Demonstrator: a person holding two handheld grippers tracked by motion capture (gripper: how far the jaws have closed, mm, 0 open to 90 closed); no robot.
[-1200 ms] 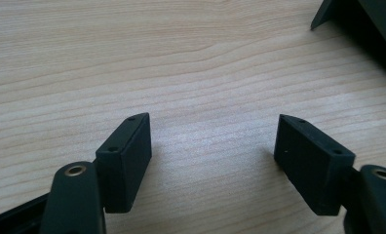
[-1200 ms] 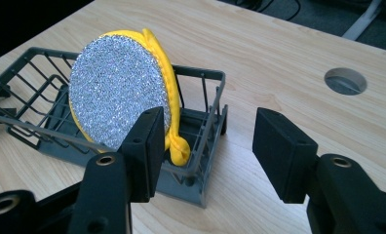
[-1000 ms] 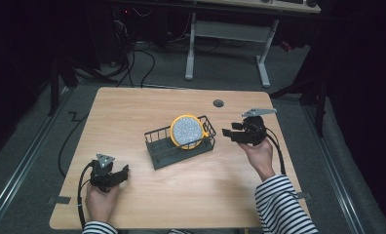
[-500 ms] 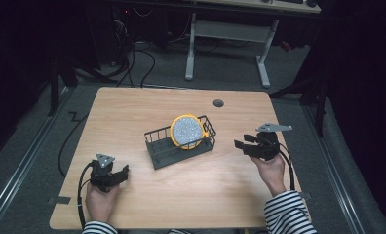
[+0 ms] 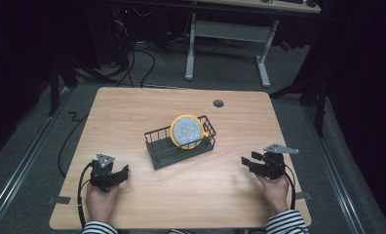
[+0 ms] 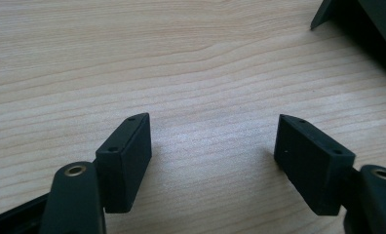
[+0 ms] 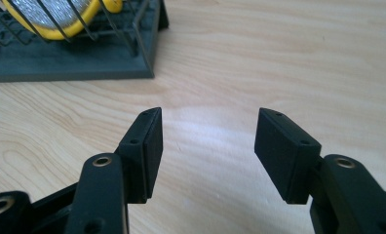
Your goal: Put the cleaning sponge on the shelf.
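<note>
Right gripper: jaws apart, just been opening, nothing between them; held low over table, near right edge, forearm entering from below. Left gripper: jaws apart, empty, parked near front left.

Plate seen upright in rack, mid-table, well apart from both.

Risk judged: plate leaning on thin wires; tipping or rolling out likely if rack is nudged.

A black wire dish rack sits mid-table on the pale wooden table, a yellow-rimmed speckled round plate standing in it. A small round dark grommet lies behind it. Left gripper sits front left, right gripper front right.
</note>
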